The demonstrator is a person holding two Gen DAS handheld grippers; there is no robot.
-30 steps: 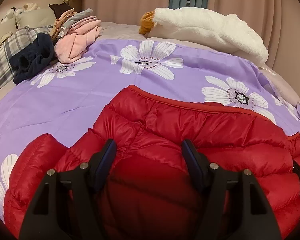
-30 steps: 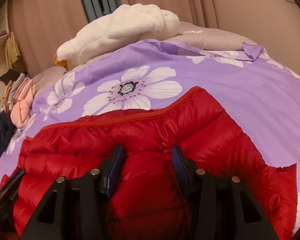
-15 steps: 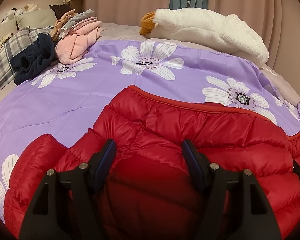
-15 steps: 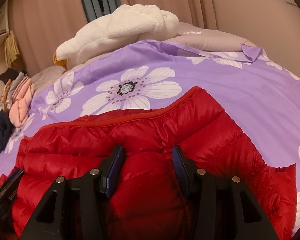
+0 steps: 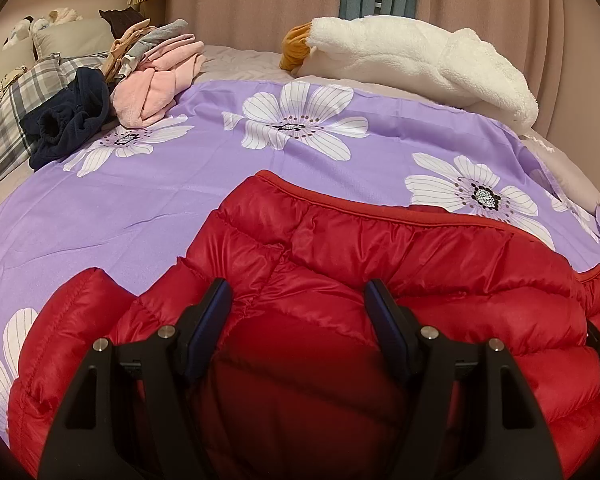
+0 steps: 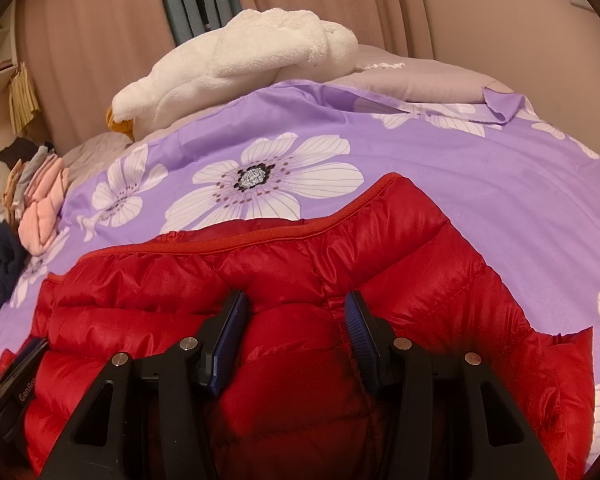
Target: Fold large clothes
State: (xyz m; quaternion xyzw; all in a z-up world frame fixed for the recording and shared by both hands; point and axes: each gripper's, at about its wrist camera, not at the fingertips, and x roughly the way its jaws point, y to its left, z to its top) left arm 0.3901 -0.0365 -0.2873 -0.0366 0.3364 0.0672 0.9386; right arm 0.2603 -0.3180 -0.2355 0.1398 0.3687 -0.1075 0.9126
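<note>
A red puffer jacket [image 5: 380, 264] lies on the purple flowered bedspread [image 5: 140, 200], its red-piped edge facing away from me. My left gripper [image 5: 298, 300] is open, its fingers wide apart over the jacket's left part, with puffy fabric bulging between them. In the right wrist view the same jacket [image 6: 380, 256] fills the near half. My right gripper [image 6: 296, 312] is open over the jacket's right part, fabric bulging between its fingers. Whether either gripper touches the fabric I cannot tell. The other gripper's black body shows at the edge of each view.
A white plush goose [image 5: 412, 56] lies along the far side of the bed. A pile of pink, grey and navy clothes [image 5: 140, 88] sits at the far left, beside a plaid pillow [image 5: 24, 96]. Curtains [image 5: 260, 0] hang behind the bed.
Almost nothing has changed. Both grippers stay open over the jacket; the views shift only very slightly.
</note>
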